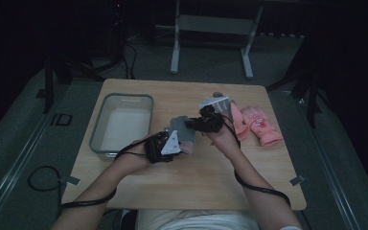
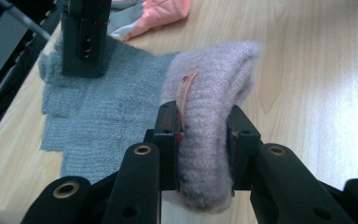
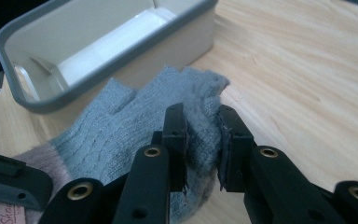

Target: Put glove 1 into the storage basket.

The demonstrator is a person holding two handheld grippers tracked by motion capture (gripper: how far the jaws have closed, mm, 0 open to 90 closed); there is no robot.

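While the left gripper (image 2: 204, 154) pinches the fuzzy cuff (image 2: 212, 93), the right gripper (image 3: 203, 149) clamps the grey knitted glove's (image 3: 135, 126) fingers.

High cam above table (image 1: 139, 191) looking fwd/down, two tool cams close-up, all share grey glove (image 1: 182, 128).

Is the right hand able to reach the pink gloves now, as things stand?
Probably not yet: the right tongs are shut on the grey glove. The pink gloves lie close beside that hand, with nothing between.
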